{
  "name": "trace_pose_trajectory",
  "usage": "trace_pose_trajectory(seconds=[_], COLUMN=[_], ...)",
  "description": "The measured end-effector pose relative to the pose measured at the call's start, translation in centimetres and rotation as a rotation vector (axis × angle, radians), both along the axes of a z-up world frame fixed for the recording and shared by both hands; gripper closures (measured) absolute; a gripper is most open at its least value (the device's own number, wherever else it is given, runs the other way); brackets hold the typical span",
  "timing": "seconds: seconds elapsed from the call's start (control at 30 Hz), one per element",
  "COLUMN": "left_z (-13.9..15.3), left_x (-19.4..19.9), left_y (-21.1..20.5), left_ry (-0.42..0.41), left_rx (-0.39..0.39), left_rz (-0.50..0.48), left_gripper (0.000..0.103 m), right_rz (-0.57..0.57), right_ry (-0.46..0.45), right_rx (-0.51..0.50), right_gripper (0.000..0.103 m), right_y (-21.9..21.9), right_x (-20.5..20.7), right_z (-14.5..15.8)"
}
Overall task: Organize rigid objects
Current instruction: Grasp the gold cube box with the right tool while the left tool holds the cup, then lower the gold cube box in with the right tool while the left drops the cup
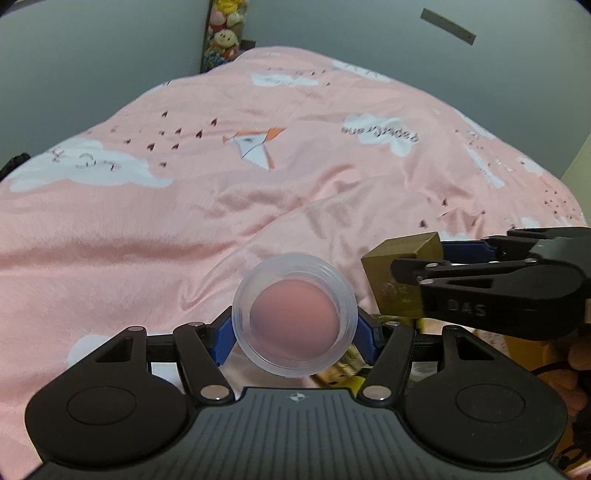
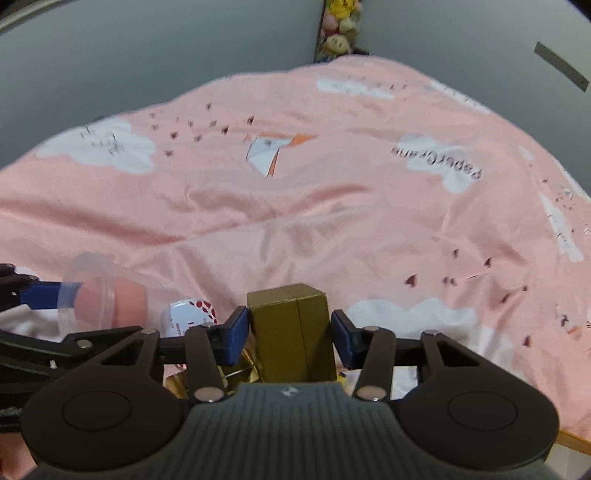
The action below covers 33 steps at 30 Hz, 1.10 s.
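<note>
My left gripper (image 1: 294,334) is shut on a clear plastic cup (image 1: 294,314), its open mouth facing the camera, held above the pink bedspread (image 1: 221,206). The cup also shows at the left of the right wrist view (image 2: 99,299). My right gripper (image 2: 290,328) is shut on a gold box (image 2: 291,332), with a blue pad on each side. In the left wrist view the gold box (image 1: 399,277) and the right gripper sit just to the right of the cup.
A small white container with red dots (image 2: 192,319) and gold wrapping (image 2: 236,376) lie below the grippers. Plush toys (image 1: 225,33) stand at the far wall corner. The bed edge drops off at the right (image 1: 576,192).
</note>
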<state>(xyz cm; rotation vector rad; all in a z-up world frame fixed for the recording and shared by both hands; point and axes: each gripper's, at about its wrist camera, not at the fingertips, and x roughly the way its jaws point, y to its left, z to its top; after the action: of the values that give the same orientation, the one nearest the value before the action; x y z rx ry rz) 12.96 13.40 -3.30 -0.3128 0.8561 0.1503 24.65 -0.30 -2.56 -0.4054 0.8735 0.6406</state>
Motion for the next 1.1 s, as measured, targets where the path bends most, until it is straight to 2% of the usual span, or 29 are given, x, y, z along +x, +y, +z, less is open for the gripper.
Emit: trace_pose_trajectory(seconds=[0.3, 0.53, 0.67, 0.8, 0.9, 1.1], left_z=[4.0, 6.2, 7.2, 7.6, 7.3, 5.9], left_x=[-1.0, -1.1, -0.8, -0.1, 0.5, 1.3], left_y=[-3.6, -8.1, -11.4, -15.2, -18.1, -22.5], left_ry=[-0.104, -0.154, -0.174, -0.178, -0.169, -0.103], left_rx=[-0.019, -0.037, -0.029, -0.023, 0.009, 0.074], left_rz=[-0.091, -0.225, -0.344, -0.478, -0.562, -0.697], left_gripper=[0.030, 0.030, 0.030, 0.030, 0.030, 0.030], right_rz=[-0.068, -0.147, -0.214, -0.287, -0.346, -0.435], right_ry=[-0.022, -0.086, -0.095, -0.083, -0.063, 0.038], right_rx=[0.121, 0.174, 0.193, 0.169, 0.135, 0.140], right_gripper=[0.055, 0.055, 0.055, 0.055, 0.055, 0.055], right_y=[-6.1, -12.4, -16.4, -20.2, -22.6, -26.5], right_x=[-2.6, -5.3, -6.3, -7.1, -7.4, -7.5], right_z=[6.0, 10.0, 11.5, 11.5, 10.6, 8.1])
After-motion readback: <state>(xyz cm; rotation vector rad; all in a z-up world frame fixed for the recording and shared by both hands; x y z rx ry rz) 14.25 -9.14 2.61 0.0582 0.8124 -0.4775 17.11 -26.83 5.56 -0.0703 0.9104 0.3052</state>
